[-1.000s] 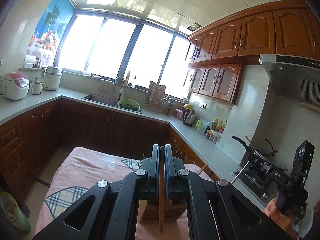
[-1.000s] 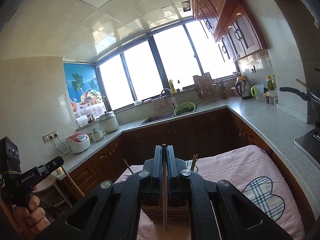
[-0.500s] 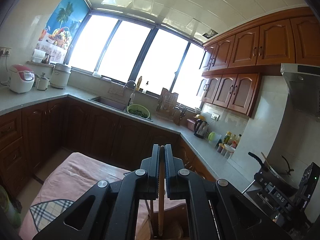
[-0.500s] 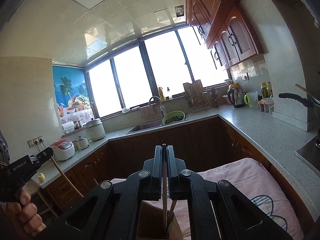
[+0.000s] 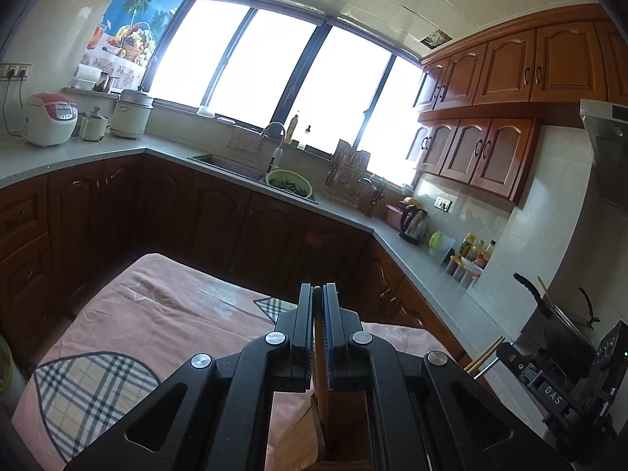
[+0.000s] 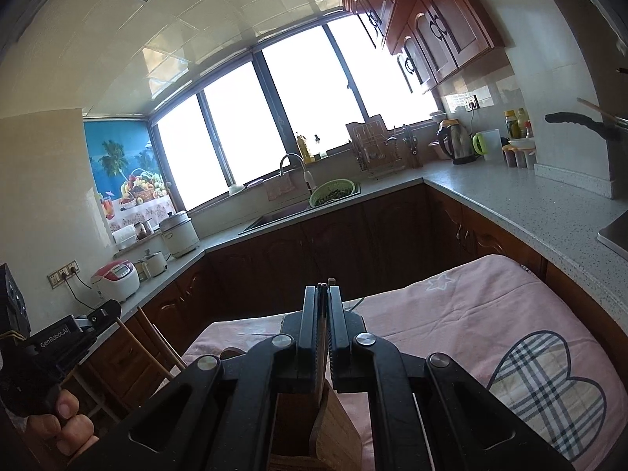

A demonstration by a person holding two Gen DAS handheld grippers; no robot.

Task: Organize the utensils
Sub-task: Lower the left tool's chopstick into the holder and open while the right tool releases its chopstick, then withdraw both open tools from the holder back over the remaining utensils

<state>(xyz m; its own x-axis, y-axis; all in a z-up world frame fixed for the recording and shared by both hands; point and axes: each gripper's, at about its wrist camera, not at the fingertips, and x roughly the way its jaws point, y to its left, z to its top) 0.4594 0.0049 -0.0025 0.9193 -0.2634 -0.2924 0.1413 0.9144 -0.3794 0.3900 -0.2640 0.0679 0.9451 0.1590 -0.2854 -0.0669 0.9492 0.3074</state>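
A kitchen, seen from two handheld grippers poised over a table with a pink cloth [image 5: 165,314]. The left gripper [image 5: 318,316] has its jaws nearly closed on a wooden chopstick [image 5: 320,376], held upright so its lower end drops into the wooden holder [image 5: 302,431] directly below. The right gripper [image 6: 323,318] is likewise pinched almost shut on thin chopsticks [image 6: 322,353], also upright, with the tips reaching into the same holder [image 6: 333,428]. Holding them vertical probably lets the sticks slide straight into the box without catching its rim. Each gripper stands just over the holder, one at each side. Beyond the table are dark cabinets, a sink [image 5: 231,163] and bright windows. Both sticks look partly inserted but not yet released.
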